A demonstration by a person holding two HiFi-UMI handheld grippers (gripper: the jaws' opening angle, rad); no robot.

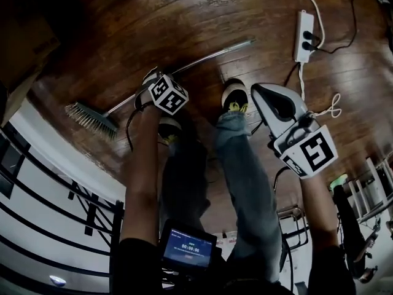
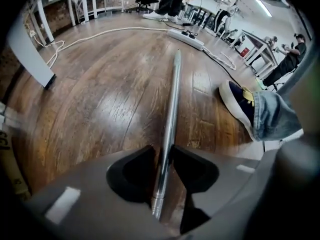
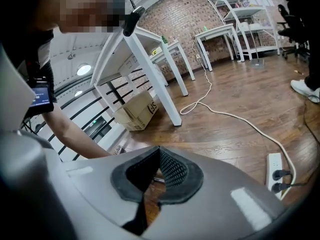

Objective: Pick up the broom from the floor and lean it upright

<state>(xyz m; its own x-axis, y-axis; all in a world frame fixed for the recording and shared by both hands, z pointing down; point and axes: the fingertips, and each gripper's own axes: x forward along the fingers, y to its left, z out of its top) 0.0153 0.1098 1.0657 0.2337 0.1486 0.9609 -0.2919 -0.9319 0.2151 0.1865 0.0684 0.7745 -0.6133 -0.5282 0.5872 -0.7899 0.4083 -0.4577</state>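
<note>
Gripping the broom [image 2: 172, 101] by its metal shaft, your left hand-held gripper [image 2: 166, 154] is pressing one dark pad [image 2: 132, 171] against each side of it, low in the centre of the left gripper view; the shaft is running from between the pads up towards the top middle of that frame, lying flat on the wooden floor [image 1: 184, 17]; in the head view the broom is stretching diagonally from its brush head [image 1: 92, 118] at the middle left to the shaft's tip at the upper centre, and the marker cube [image 1: 167, 95] of that gripper is sitting over the shaft near the frame's centre; your right hand-held gripper [image 3: 159, 154] is hanging at the middle right of the head view, well apart from the broom, clenched with its jaws together and grasping nothing; your shoe [image 1: 235, 94] is standing near the shaft, between the two grippers in that view; a white power strip [image 1: 303, 35] is lying on the floor at the upper right, beyond the shaft's tip.
</note>
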